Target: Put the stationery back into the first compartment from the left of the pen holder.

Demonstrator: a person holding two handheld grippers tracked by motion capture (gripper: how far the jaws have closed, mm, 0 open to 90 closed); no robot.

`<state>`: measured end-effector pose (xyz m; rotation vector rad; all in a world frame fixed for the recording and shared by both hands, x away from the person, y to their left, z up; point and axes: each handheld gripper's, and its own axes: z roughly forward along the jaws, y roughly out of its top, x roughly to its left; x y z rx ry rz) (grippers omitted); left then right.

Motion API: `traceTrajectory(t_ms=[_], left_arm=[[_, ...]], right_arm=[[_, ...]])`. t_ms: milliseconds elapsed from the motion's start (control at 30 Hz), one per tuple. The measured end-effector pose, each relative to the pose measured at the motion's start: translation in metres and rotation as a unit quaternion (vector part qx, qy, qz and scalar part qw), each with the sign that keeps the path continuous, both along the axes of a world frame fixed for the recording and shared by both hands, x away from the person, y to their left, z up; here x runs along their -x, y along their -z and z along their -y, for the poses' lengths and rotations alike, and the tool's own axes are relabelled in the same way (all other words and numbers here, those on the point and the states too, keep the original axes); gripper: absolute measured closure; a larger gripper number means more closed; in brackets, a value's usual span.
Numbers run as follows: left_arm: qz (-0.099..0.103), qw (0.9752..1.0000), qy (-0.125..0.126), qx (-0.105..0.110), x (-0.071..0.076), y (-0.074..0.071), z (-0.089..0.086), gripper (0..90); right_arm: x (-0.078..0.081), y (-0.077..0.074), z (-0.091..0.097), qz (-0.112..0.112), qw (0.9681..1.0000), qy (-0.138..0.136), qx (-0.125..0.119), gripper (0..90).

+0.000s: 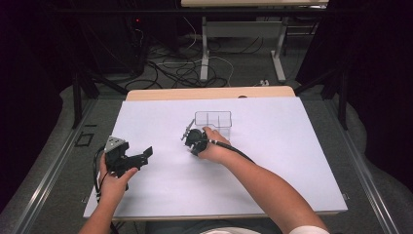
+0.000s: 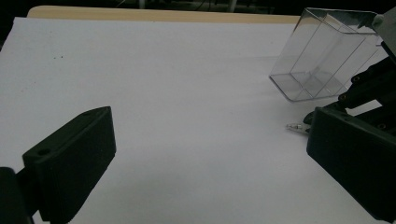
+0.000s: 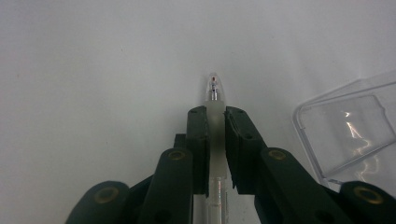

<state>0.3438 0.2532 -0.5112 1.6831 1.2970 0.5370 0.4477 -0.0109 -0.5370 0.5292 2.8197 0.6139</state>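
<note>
A clear pen [image 3: 214, 91] with a see-through cap lies low over the white sheet, and my right gripper [image 3: 215, 119] is shut on it just behind the capped tip. From above, that gripper [image 1: 191, 139] sits at the table's middle, right in front of a clear plastic box [image 1: 213, 122]. My left gripper [image 1: 145, 155] hovers at the left, open with nothing between its jaws. In the left gripper view, the left gripper [image 2: 210, 140] faces the tilted-looking clear box [image 2: 327, 56], and the pen's tip [image 2: 295, 126] pokes out beside its right jaw.
A white sheet [image 1: 272, 161] covers most of the table, with a wooden edge [image 1: 209, 92] at the back. The clear box [image 3: 345, 135] has inner dividers and holds nothing I can see. Cables and table legs lie on the floor beyond.
</note>
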Motion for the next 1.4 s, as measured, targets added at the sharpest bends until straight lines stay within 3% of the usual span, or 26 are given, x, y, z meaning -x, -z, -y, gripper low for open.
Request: traceTrajectory(t_ms=[333, 733, 1100, 1400], left_arm=[[-0.001, 1.0000, 0.000, 0.000, 0.000, 0.000, 0.000, 1.3], [-0.002, 1.0000, -0.001, 0.001, 0.000, 0.000, 0.000, 1.3], [-0.002, 1.0000, -0.003, 0.002, 0.000, 0.001, 0.000, 1.3], [-0.002, 1.0000, -0.002, 0.002, 0.000, 0.000, -0.001, 1.3]], right_arm=[[0.001, -0.002, 0.001, 0.001, 0.9999, 0.008, -0.006, 80.8], [0.006, -0.018, 0.007, 0.003, 0.9993, 0.027, -0.024, 80.8], [0.008, -0.031, 0.014, 0.009, 0.9977, 0.026, -0.062, 80.8], [0.010, -0.043, 0.017, 0.029, 0.9937, 0.019, -0.107, 80.8]])
